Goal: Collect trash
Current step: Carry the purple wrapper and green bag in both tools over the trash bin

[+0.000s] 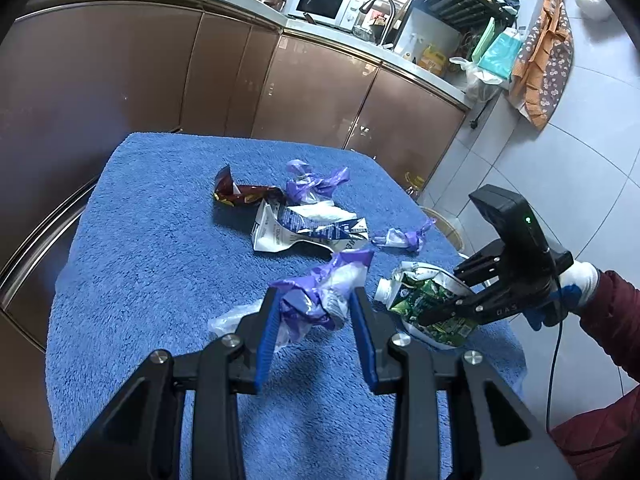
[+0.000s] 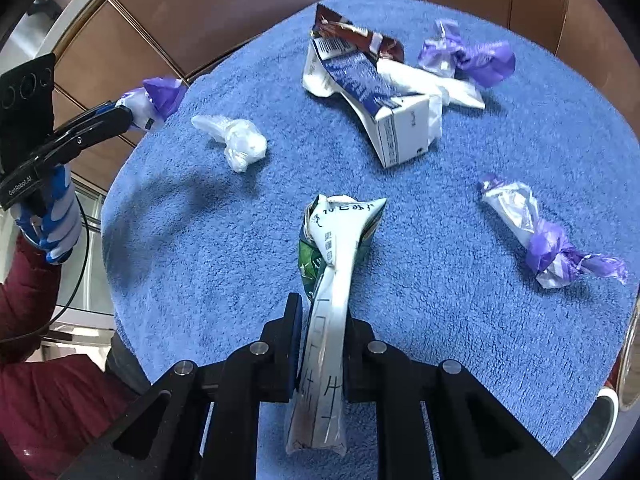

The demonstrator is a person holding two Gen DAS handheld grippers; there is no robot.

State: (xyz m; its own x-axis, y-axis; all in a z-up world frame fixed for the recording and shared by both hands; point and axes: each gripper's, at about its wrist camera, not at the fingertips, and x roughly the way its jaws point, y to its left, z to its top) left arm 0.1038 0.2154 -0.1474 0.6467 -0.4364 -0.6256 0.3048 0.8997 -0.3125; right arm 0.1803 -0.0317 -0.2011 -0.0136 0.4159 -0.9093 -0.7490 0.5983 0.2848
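My left gripper [image 1: 316, 300] is shut on a crumpled purple and white plastic wad [image 1: 320, 296], held above the blue towel [image 1: 160, 264]; it shows in the right wrist view [image 2: 148, 100] too. My right gripper [image 2: 320, 308] is shut on a crushed green and white carton [image 2: 332, 264], which also shows in the left wrist view [image 1: 424, 300]. On the towel lie a flattened blue and white carton [image 2: 384, 104], a dark red wrapper [image 2: 352, 36], a white plastic wad [image 2: 240, 142] and two purple and white wads [image 2: 464, 56] [image 2: 536, 232].
The towel covers a small round table [image 2: 624, 336]. Brown kitchen cabinets [image 1: 160, 72] stand behind it, with a microwave [image 1: 322, 4] and sink on the counter. A basket [image 1: 448, 228] stands on the tiled floor beyond the table's right edge.
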